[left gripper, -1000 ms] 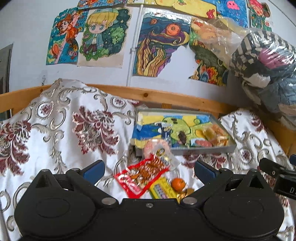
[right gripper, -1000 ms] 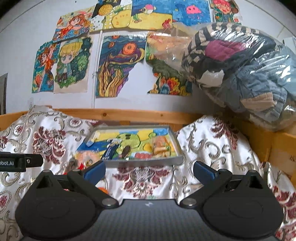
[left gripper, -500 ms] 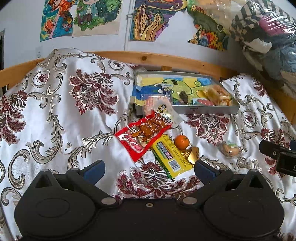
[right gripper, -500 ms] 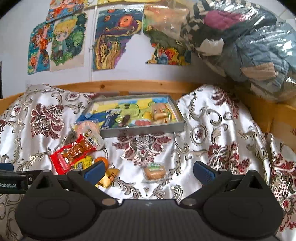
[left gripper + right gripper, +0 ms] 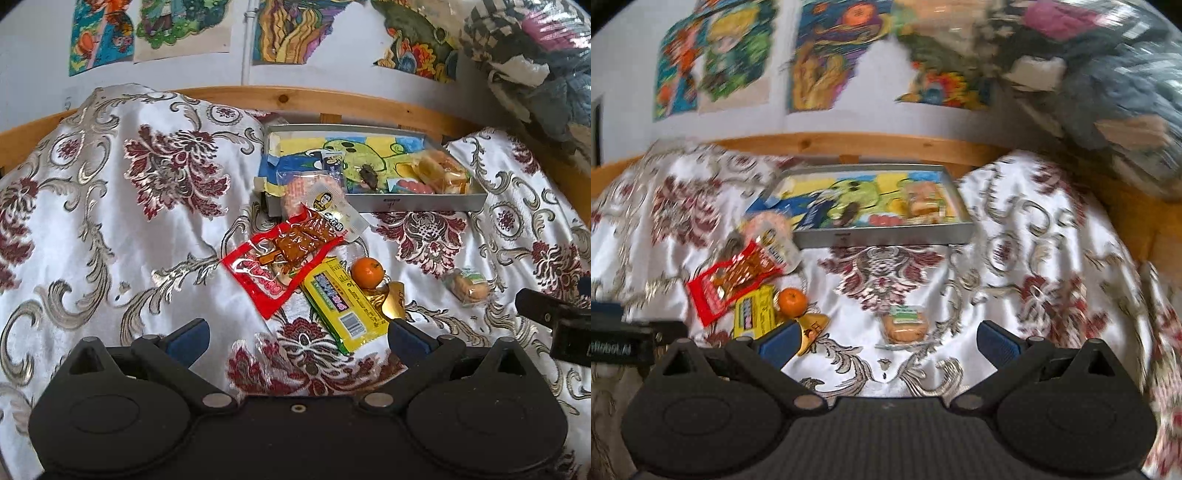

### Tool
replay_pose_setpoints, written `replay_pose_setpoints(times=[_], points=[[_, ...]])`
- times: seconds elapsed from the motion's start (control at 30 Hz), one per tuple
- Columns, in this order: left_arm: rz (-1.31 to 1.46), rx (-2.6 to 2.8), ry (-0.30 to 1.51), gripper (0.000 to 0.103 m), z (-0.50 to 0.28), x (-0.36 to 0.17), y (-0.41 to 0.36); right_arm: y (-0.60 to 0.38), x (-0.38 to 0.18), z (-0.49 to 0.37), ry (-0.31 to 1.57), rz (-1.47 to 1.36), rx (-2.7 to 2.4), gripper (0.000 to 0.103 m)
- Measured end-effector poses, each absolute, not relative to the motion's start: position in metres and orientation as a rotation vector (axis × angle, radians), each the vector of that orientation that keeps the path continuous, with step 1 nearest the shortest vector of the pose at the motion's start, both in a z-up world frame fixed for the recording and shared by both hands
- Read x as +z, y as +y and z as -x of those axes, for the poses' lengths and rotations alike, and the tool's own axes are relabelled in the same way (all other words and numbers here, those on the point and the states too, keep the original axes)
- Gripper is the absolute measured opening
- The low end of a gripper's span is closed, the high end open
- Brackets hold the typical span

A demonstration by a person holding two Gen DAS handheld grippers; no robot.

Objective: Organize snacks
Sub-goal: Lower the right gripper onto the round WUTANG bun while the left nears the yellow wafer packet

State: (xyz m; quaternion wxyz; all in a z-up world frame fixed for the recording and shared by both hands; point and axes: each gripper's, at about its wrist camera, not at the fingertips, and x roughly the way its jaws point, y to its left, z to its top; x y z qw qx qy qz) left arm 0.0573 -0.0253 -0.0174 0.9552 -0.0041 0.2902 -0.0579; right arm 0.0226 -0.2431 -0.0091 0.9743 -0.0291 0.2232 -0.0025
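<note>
Left tool (image 5: 297,338): blue-padded fingers spread wide, nothing between them, held over a glossy white satin bedspread (image 5: 110,229) with maroon floral and silver scroll pattern, creased into soft folds. Right tool (image 5: 886,338): fingers likewise spread wide and empty; view motion-blurred. Shallow rectangular grey metal tray (image 5: 417,203) at far edge of bedspread, against wooden bed rail (image 5: 332,101); floor lined with a colourful drawing, holding clear-wrapped pastries (image 5: 441,173) at right end and a small dark item near centre. Loose snacks on bedspread before tray: clear crinkled packet with pink contents (image 5: 314,195) leaning on tray's near left corner; flat red-and-clear skewer snack packet (image 5: 280,254) overlapping it; rectangular yellow wrapped bar (image 5: 341,302) partly under red packet; round orange mandarin (image 5: 365,273) touching yellow bar; crumpled gold foil wrapper (image 5: 391,299) just beside mandarin, near left tool's right finger. Small clear-wrapped round cake (image 5: 905,325), green label, apart from pile, between right tool's fingers in right wrist view. Painted paper drawings (image 5: 284,33) on white wall above rail; clear plastic bag of folded clothes (image 5: 535,62) at upper right.
</note>
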Motion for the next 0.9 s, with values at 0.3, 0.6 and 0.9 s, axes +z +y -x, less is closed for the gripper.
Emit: replay_pose_setpoints(times=[0.3, 0.6, 0.9], points=[[-0.033, -0.150, 0.620, 0.102, -0.103, -0.025, -0.039, -0.251, -0.026, -0.063, 0.508, 0.149, 0.040, 0.103], [-0.002, -0.219, 0.674, 0.102, -0.134, -0.049, -0.054, -0.263, -0.052, -0.094, 0.540, 0.169, 0.028, 0.103], [0.097, -0.239, 0.776, 0.102, -0.160, -0.068, -0.058, -0.266, -0.065, -0.121, 0.557, 0.173, 0.102, 0.094]])
